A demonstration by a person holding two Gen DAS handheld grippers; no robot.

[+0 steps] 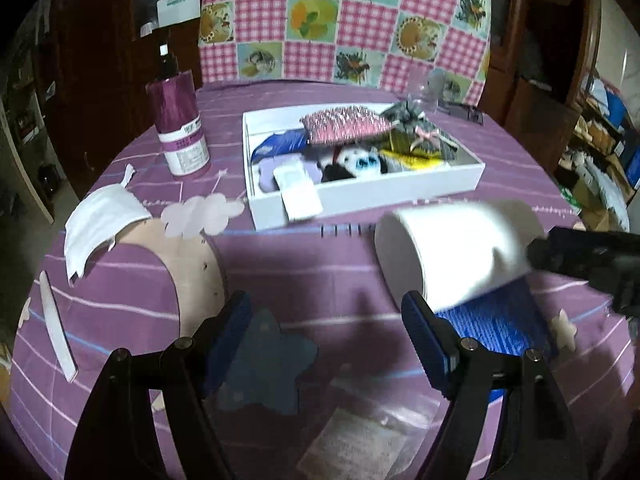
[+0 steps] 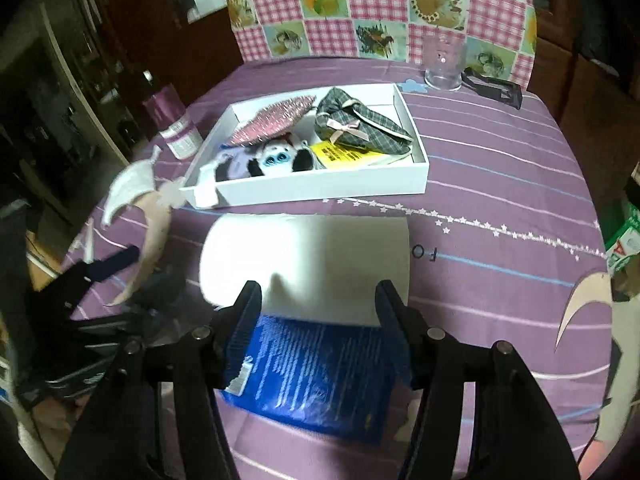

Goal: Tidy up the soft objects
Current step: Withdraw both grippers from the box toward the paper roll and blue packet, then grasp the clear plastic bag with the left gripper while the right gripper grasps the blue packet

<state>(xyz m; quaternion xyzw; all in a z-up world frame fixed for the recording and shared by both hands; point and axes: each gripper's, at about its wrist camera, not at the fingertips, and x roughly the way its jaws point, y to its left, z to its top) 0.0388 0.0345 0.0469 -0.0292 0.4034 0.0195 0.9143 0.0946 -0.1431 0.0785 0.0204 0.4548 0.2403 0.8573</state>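
A white paper roll [image 2: 304,256] lies on its side on the purple tablecloth, just in front of my right gripper [image 2: 318,308], whose jaws are open and level with the roll's near side. It also shows in the left wrist view [image 1: 460,248]. A blue packet [image 2: 316,376] lies under the right gripper. A white box [image 2: 320,190] behind the roll holds a pink sparkly pouch [image 2: 276,118], a plaid pouch [image 2: 360,120], a panda toy [image 2: 276,158] and a yellow packet [image 2: 344,154]. My left gripper [image 1: 328,320] is open and empty over a blue star patch.
A purple bottle [image 1: 178,120] stands left of the box. A white face mask [image 1: 100,228] lies at the table's left edge. A clear glass [image 2: 444,66] and a black clip [image 2: 496,90] sit at the back right. A clear bag with paper [image 1: 360,440] lies near the left gripper.
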